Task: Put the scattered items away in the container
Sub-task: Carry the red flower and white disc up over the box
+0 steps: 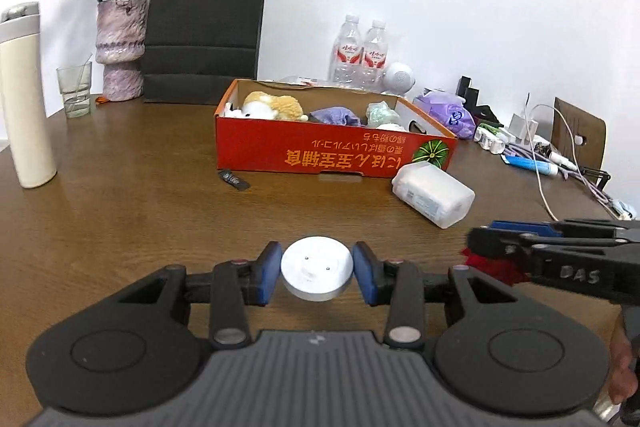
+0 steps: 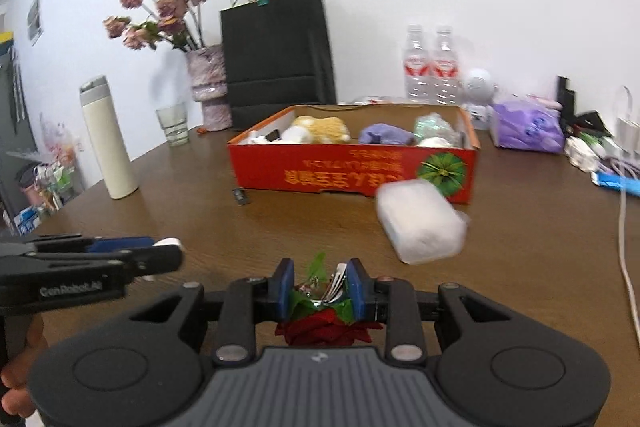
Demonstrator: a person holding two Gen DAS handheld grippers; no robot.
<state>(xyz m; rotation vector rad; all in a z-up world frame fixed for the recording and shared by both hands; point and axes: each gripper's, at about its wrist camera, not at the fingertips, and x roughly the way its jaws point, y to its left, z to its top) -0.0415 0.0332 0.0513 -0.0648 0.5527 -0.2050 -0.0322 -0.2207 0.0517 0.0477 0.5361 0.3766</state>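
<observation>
While both loads are carried toward the box, each view is taken in turn.

Left wrist view: the left gripper (image 1: 317, 277) is seen closed on a white round puck (image 1: 316, 273), blue pads pressed on its two sides, puck held flat and clear of the wooden table (image 1: 140, 211). Ahead, the red cardboard box (image 1: 332, 155) is seen open-topped, already holding a plush toy (image 1: 272, 107), a purple cloth (image 1: 334, 115) and a pale green packet (image 1: 382, 113). A white plastic pack (image 1: 434, 194) lies on the table touching or just beside the box's near right corner; a small black tag (image 1: 234, 180) lies near the front wall. The right gripper (image 1: 480, 247) comes in from the right edge.

Right wrist view: the right gripper (image 2: 318, 291) is seen clamped on a red artificial rose (image 2: 326, 331), green leaves and a silvery clip between the pads, bloom hanging below the jaws. The box (image 2: 352, 167) sits ahead, the white pack (image 2: 420, 225) in front of its right corner. The left gripper (image 2: 160, 255) shows at the left.

For a clean drop, both loads are best lifted over the near wall, the puck released into the bare gap at the left end, the rose lowered bloom-first beside the cloth. The white pack should be skirted, not knocked.
</observation>
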